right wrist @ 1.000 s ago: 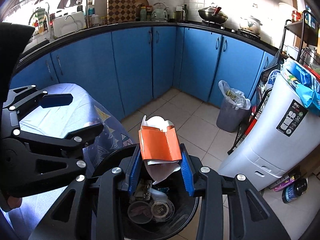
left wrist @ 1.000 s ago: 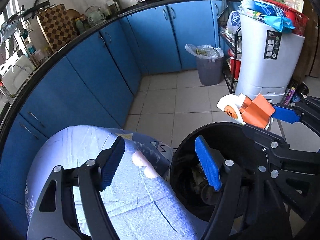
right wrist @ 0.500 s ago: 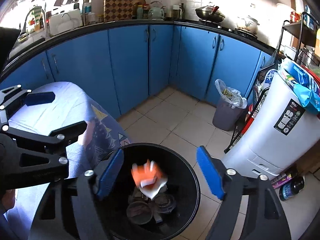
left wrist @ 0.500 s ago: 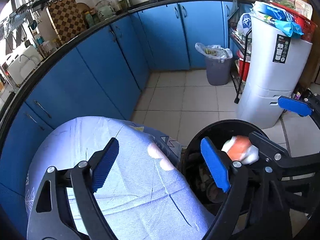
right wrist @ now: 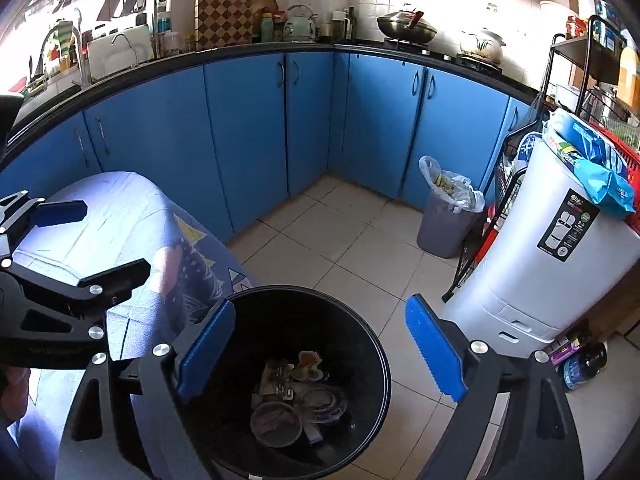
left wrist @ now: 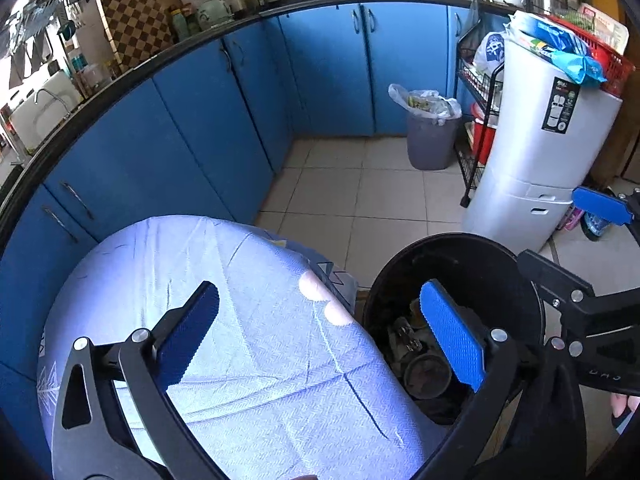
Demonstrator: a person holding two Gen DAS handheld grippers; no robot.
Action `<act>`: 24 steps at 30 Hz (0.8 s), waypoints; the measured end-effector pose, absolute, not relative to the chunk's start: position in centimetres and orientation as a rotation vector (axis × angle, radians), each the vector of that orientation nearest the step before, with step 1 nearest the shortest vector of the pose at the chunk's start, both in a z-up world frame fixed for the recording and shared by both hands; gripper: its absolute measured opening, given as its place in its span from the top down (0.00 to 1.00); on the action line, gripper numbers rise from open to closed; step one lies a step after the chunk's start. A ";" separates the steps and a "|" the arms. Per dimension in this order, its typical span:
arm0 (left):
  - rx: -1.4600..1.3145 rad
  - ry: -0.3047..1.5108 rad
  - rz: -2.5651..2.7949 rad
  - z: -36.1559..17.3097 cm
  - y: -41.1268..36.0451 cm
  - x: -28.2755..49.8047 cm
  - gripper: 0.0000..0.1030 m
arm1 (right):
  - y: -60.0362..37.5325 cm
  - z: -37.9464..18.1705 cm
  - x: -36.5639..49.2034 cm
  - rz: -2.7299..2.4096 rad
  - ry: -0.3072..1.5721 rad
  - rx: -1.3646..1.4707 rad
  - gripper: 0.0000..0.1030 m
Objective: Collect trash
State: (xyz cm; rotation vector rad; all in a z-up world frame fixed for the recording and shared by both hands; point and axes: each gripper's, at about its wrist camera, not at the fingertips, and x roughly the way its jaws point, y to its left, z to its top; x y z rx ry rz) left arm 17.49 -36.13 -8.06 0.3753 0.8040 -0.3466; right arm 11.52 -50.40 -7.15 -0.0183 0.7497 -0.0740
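Trash [right wrist: 298,394] lies in black bin [right wrist: 372,344]; right gripper [right wrist: 320,348] gapes above.

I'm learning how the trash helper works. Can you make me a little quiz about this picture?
1. True or false: the right gripper is squeezing a piece of trash.
2. What lies inside the black bin? A) only water B) cups, lids and scraps C) a shoe
3. Fill in: the left gripper hangs over the table's light blue ______.

Key
1. False. Its jaws stand wide apart over the bin, holding nothing.
2. B. An orange and white scrap rests on top.
3. Cloth. That gripper is open and empty too.
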 end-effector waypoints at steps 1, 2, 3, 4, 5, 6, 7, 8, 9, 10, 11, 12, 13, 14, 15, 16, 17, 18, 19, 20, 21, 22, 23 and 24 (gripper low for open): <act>0.373 0.807 -0.350 -8.1 -36.1 17.4 0.04 | -50.4 -7.2 11.5 -0.075 0.750 -0.018 0.18; 0.375 0.812 -0.339 -8.1 -36.1 17.4 0.04 | -50.4 -7.1 11.5 -0.074 0.750 -0.017 0.18; 0.374 0.811 -0.331 -8.1 -36.1 17.4 0.04 | -50.3 -7.1 11.5 -0.073 0.751 -0.016 0.18; 0.374 0.810 -0.330 -8.0 -36.0 17.4 0.04 | -50.3 -7.1 11.5 -0.073 0.750 -0.016 0.18; 0.375 0.807 -0.331 -8.0 -36.0 17.3 0.04 | -50.3 -7.1 11.5 -0.075 0.750 -0.018 0.18; 0.375 0.806 -0.331 -8.0 -36.0 17.1 0.04 | -50.3 -7.1 11.5 -0.075 0.750 -0.018 0.18; 0.375 0.805 -0.331 -7.9 -36.0 17.1 0.04 | -50.4 -7.0 11.4 -0.077 0.749 -0.018 0.18; 0.373 0.806 -0.334 -7.8 -36.0 17.0 0.04 | -50.4 -7.0 11.5 -0.080 0.748 -0.017 0.18; 0.371 0.806 -0.337 -7.8 -35.9 17.0 0.04 | -50.5 -7.0 11.4 -0.082 0.748 -0.014 0.18; 0.370 0.805 -0.339 -7.7 -35.9 16.9 0.04 | -50.6 -6.9 11.4 -0.081 0.747 -0.011 0.18; 0.370 0.803 -0.341 -7.6 -35.9 16.8 0.04 | -50.7 -6.9 11.3 -0.081 0.746 -0.008 0.18; 0.371 0.801 -0.344 -7.6 -36.0 16.7 0.04 | -50.7 -6.8 11.3 -0.082 0.744 -0.006 0.18; 0.372 0.801 -0.345 -7.6 -36.0 16.7 0.04 | -50.8 -6.7 11.2 -0.082 0.744 -0.005 0.18; 0.375 0.799 -0.345 -7.6 -36.0 16.6 0.04 | -50.8 -6.7 11.2 -0.082 0.743 -0.005 0.18; 0.377 0.796 -0.346 -7.5 -36.0 16.5 0.04 | -50.8 -6.7 11.2 -0.083 0.743 -0.005 0.18; 0.377 0.795 -0.347 -7.5 -36.1 16.4 0.04 | -50.8 -6.6 11.2 -0.083 0.742 -0.006 0.17; 0.376 0.796 -0.349 -7.5 -36.1 16.4 0.04 | -50.9 -6.6 11.1 -0.082 0.742 -0.007 0.18; 0.374 0.797 -0.349 -7.5 -36.1 16.4 0.04 | -50.9 -6.6 11.1 -0.083 0.741 -0.007 0.18; 0.371 0.799 -0.349 -7.5 -36.0 16.4 0.04 | -50.9 -6.5 11.1 -0.083 0.740 -0.006 0.17; 0.367 0.801 -0.350 -7.4 -36.0 16.5 0.04 | -50.9 -6.5 11.1 -0.085 0.740 -0.007 0.18; 0.365 0.803 -0.351 -7.4 -36.0 16.5 0.04 | -50.9 -6.5 11.0 -0.085 0.740 -0.008 0.18; 0.364 0.806 -0.349 -7.4 -36.0 16.5 0.04 | -50.9 -6.4 11.0 -0.083 0.740 -0.007 0.18; 0.363 0.808 -0.350 -7.4 -36.0 16.5 0.04 | -50.9 -6.4 11.0 -0.081 0.740 -0.007 0.18; 0.361 0.809 -0.350 -7.4 -36.0 16.5 0.04 | -50.8 -6.4 11.0 -0.082 0.739 -0.009 0.17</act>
